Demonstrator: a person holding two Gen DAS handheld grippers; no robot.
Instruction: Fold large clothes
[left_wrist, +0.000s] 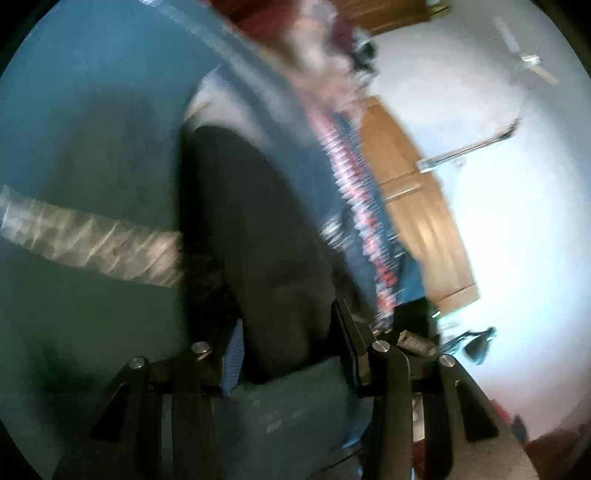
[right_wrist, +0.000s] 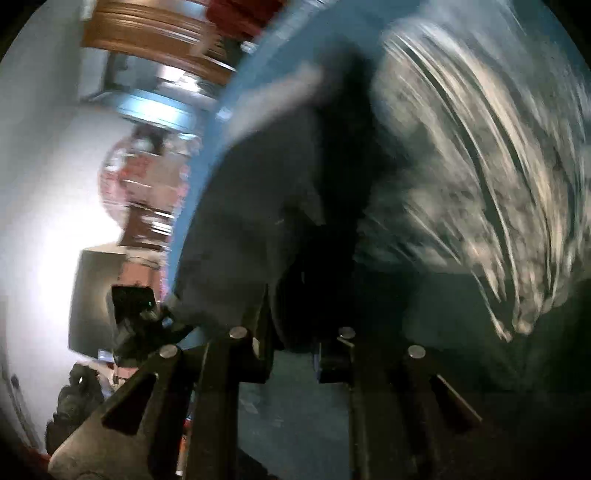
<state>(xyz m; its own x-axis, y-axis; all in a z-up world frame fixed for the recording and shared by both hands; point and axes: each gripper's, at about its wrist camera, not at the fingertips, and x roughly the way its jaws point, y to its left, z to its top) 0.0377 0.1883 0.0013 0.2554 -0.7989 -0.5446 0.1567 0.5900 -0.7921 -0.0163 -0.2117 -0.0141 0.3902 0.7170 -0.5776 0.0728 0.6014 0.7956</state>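
Dark, near-black fabric, a large garment (left_wrist: 258, 229), lies on a blue bed sheet (left_wrist: 92, 92) and runs lengthwise up and away from both cameras. Its far end, blurred, points toward the top of each view. The left gripper (left_wrist: 291, 350) has cloth bunched between its spread fingers, though I cannot tell whether they clamp it. The right gripper (right_wrist: 291, 350) looks likewise. Heavy blur suggests fast motion; the likely fault is cloth slipping from a loose hold, leaving the fold skewed.
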